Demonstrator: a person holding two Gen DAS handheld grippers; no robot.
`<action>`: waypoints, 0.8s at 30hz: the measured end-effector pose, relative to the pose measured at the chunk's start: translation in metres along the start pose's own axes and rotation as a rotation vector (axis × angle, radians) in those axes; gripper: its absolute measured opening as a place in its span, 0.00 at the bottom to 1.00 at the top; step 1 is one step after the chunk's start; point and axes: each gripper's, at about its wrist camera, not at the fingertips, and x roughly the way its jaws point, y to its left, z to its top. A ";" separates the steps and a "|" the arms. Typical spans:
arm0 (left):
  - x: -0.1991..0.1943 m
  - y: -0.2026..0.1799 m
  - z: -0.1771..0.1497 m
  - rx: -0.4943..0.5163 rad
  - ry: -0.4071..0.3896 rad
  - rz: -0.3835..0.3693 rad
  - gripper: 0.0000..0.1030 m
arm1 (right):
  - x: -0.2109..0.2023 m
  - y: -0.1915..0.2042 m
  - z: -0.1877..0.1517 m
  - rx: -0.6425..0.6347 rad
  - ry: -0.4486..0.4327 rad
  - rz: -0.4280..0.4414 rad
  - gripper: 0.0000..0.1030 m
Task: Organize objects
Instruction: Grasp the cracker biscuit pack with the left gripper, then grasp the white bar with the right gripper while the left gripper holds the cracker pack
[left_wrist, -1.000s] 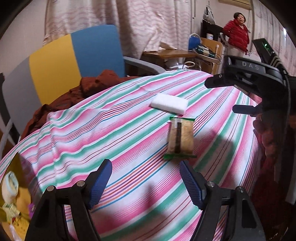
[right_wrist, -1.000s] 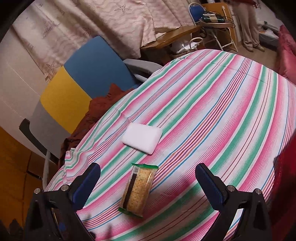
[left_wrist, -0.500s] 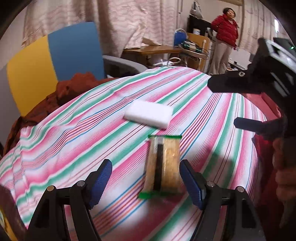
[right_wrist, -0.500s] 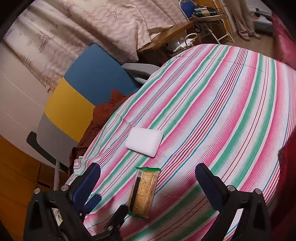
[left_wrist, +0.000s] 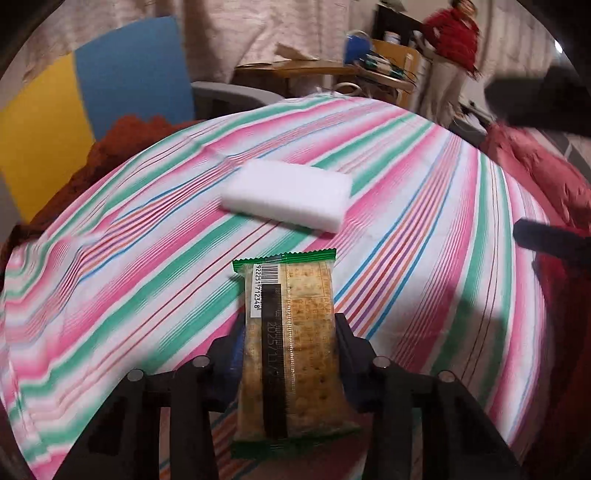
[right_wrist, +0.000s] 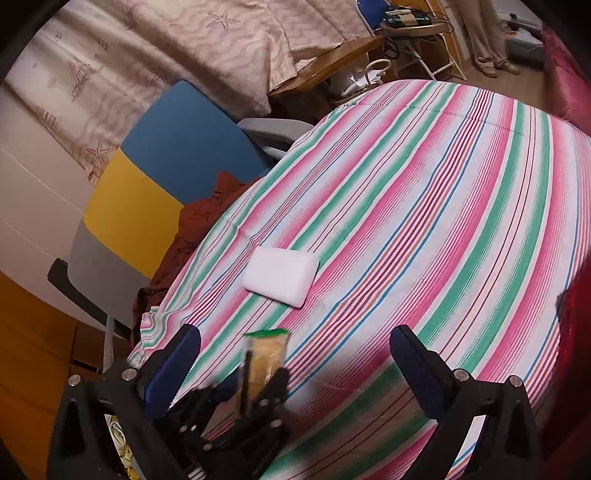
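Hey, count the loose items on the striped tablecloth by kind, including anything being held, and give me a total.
Cracker packet: 1, held in the left gripper
White sponge block: 1, lying on the striped tablecloth
Total: 2

cracker pack (left_wrist: 291, 350) on tablecloth (left_wrist: 424, 221) | sponge (left_wrist: 288, 195) behind it | chair (left_wrist: 129, 77) beyond
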 end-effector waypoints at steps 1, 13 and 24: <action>-0.006 0.004 -0.005 -0.016 -0.011 0.001 0.42 | 0.002 0.000 -0.001 -0.001 0.009 -0.001 1.00; -0.052 0.054 -0.079 -0.221 -0.059 0.154 0.42 | 0.023 0.013 -0.014 -0.087 0.136 -0.022 1.00; -0.048 0.059 -0.080 -0.230 -0.078 0.134 0.43 | 0.051 0.057 -0.020 -0.322 0.254 -0.139 1.00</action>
